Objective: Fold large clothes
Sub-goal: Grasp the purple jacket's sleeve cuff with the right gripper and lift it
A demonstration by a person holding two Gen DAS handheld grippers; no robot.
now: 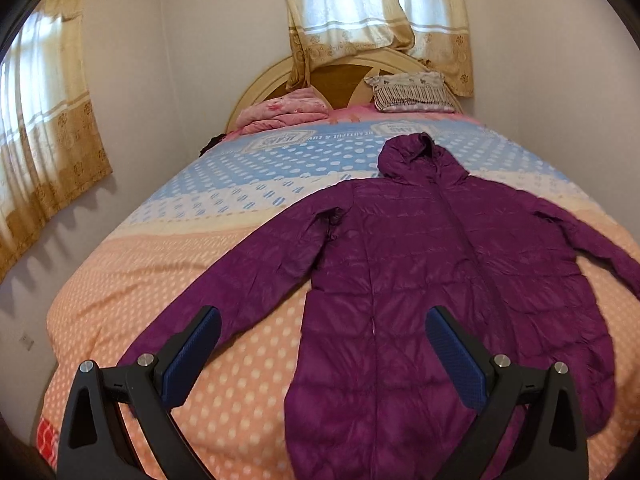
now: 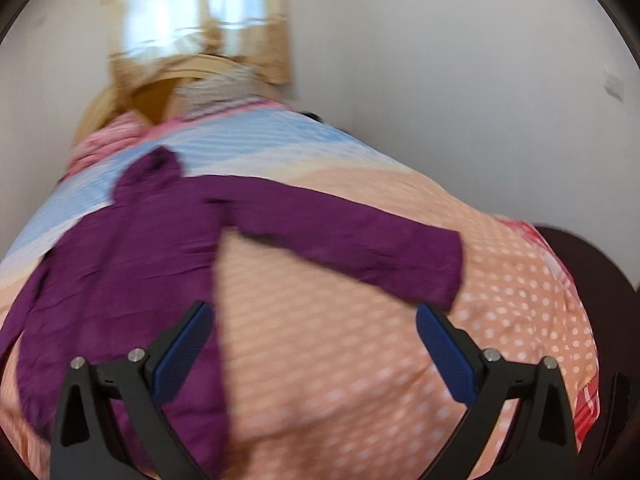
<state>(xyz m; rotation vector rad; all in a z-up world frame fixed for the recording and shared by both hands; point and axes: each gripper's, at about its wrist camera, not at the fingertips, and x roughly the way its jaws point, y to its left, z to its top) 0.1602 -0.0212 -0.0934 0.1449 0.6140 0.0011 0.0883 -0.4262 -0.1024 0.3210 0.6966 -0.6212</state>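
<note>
Your purple hooded jacket (image 1: 420, 264) lies flat and face up on the bed (image 1: 160, 248), hood toward the far headboard (image 1: 340, 76), both sleeves spread out to the sides. Your left tongs (image 1: 322, 334) are released, spread wide and holding nothing, above the near hem and left sleeve. Your right tongs (image 2: 314, 330) are released too, empty, over the dotted orange bedspread between the jacket body and the right sleeve cuff (image 2: 440, 268). The right view is blurred. A folded pink blanket (image 1: 284, 114) and a pillow (image 1: 412, 90) sit by the headboard.
</note>
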